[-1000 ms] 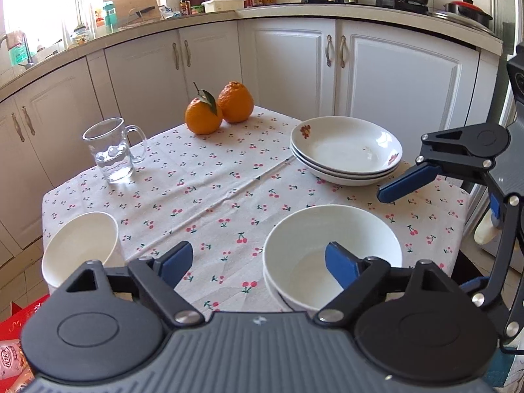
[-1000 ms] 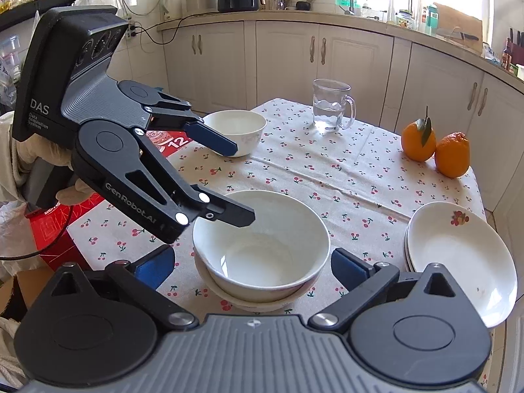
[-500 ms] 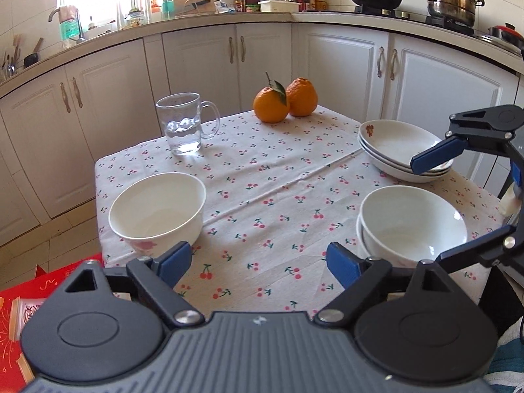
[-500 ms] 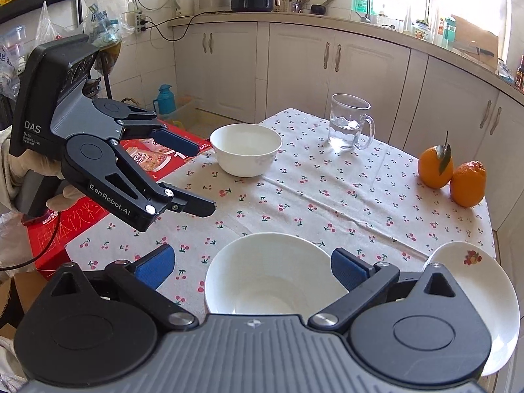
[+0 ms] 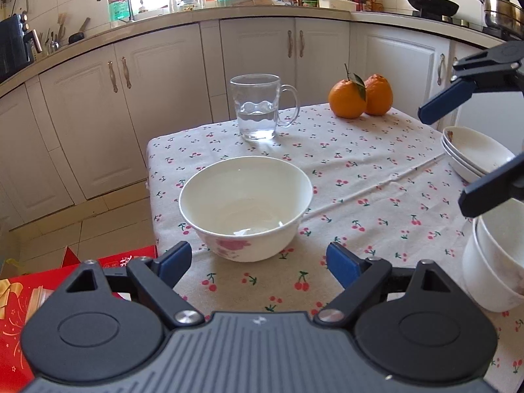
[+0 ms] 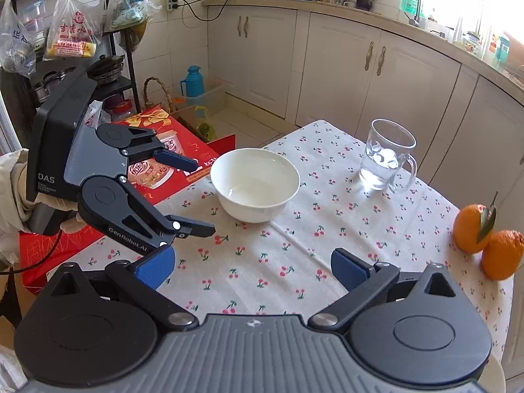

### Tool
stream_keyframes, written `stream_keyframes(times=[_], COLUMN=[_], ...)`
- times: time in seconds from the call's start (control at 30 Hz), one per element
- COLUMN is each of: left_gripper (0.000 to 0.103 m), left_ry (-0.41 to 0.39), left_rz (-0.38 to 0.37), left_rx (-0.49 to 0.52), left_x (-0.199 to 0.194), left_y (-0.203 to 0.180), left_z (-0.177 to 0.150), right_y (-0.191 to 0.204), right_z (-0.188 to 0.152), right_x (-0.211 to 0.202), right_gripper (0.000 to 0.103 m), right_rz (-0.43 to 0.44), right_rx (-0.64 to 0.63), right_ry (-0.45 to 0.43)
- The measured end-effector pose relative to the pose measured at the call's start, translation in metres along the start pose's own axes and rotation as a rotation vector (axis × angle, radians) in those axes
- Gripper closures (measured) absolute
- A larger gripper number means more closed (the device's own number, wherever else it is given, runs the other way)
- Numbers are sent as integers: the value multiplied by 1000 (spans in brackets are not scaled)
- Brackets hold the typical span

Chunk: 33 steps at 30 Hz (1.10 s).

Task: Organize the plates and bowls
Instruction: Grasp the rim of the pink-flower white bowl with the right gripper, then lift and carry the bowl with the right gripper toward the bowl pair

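A lone white bowl (image 5: 245, 206) with a pink flower print stands near the table's left edge, also seen in the right wrist view as the bowl (image 6: 255, 183). My left gripper (image 5: 257, 263) is open just short of it, nothing between its blue pads; it shows as the left gripper (image 6: 199, 196) beside the bowl. Two nested white bowls (image 5: 491, 262) sit at the right, and a stack of plates (image 5: 471, 154) lies behind them. My right gripper (image 6: 251, 268) is open over bare tablecloth; it appears as the right gripper (image 5: 458, 150) above the plates.
A glass mug (image 5: 258, 111) holding water and two oranges (image 5: 360, 96) stand at the far side of the cherry-print tablecloth (image 5: 360, 196). A red gift box (image 6: 183, 163) lies on the floor by the table's left edge. White cabinets (image 5: 262, 65) run behind.
Both views have swung left. The lone bowl now sits centred before my left gripper. My right gripper has drawn away from the nested bowls, which have left its view.
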<state>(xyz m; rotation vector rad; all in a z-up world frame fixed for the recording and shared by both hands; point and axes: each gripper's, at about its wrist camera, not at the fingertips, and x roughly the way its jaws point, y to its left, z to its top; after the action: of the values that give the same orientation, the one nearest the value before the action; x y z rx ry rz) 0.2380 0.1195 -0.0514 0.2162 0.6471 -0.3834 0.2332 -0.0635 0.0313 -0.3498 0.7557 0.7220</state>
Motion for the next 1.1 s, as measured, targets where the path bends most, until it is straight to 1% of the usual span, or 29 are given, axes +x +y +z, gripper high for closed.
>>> stream_keyframes(times=[0.13,0.27,0.4,0.53,0.57,0.63,0.73,0.8,0.9,0.97,1.03,1.1], left_gripper=[14,14,15,14,14,15,15,15,15,15,16,16], left_ry=[-5,-24,-32,-30,-30,-29,-26,-26,-23,-21,-18,-14], left_rz=[13,9,4,-7,-9,-10,-11,-12,-13,-14,-16,-19], left_rx=[-12,-23,-45,-58,-61,-55,-54,-52,-54,-54,-55,-55], left_x=[11,17,23,29,29,29,29,29,29,28,29,29], left_y=[5,7,9,11,11,11,11,11,12,12,13,13], left_z=[1,4,6,7,7,7,8,8,9,9,10,10], right_y=[-14,-24,-33,-40,-41,-46,-53,-56,-56,-56,-55,-54], right_z=[26,44,55,63,64,66,68,69,69,69,70,70], right_x=[26,57,89,114,121,131,144,149,153,155,157,157], right_gripper=[1,3,9,12,15,18,22,27,30,36,38,38], right_rz=[40,65,79,113,116,126,139,154,176,186,203,200], right_rx=[4,6,10,33,41,62,91,108,113,112,116,111], right_ry=[23,51,88,111,119,134,143,145,145,147,149,149])
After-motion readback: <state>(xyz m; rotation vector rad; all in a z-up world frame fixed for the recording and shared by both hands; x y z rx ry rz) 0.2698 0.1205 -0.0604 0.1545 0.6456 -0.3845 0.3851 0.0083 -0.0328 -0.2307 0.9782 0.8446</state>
